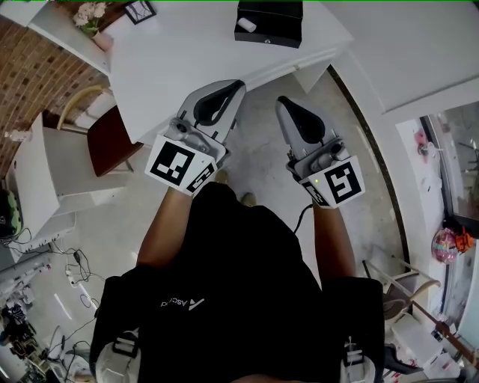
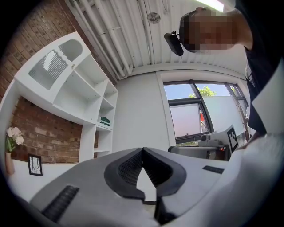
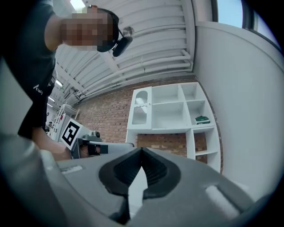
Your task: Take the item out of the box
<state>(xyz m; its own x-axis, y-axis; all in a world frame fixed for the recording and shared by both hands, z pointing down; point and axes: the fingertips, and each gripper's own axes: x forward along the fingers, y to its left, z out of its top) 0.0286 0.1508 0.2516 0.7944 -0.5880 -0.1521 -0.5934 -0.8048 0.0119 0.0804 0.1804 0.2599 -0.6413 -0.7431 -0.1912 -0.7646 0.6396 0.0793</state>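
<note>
Nearest to us is the person's black shirt (image 1: pixel 232 277), with both bare forearms reaching forward from it. Each hand holds a tool at chest height above the pale floor (image 1: pixel 254 157), and the marker cubes sit closest to the body.

The left tool (image 1: pixel 238 84) points up and away. In its own view the two ribbed dark pads meet at their tips with nothing between them, so we call it fully closed and empty. The right tool (image 1: pixel 283 101) stands just beside it, apart from it, and its own view shows the same: pads together at the tips, holding nothing. Each tool's view also catches the other tool's marker cube off to one side.

Beyond the tool tips runs the white worktop (image 1: pixel 187 60). A chair with a dark brown seat (image 1: pixel 108 138) is tucked at its left side. Both tools are well short of the black box (image 1: pixel 269 22), which rests on the worktop's far part near its right edge. A small white item (image 1: pixel 247 25) shows at the box's left end; we cannot tell whether it lies in the box or on it.

Farther left on the worktop are a small dark picture frame (image 1: pixel 140 10) and pale flowers (image 1: pixel 90 15). Behind them, a white shelf unit (image 3: pixel 171 111) hangs on the brick wall (image 1: pixel 34 67).
</note>
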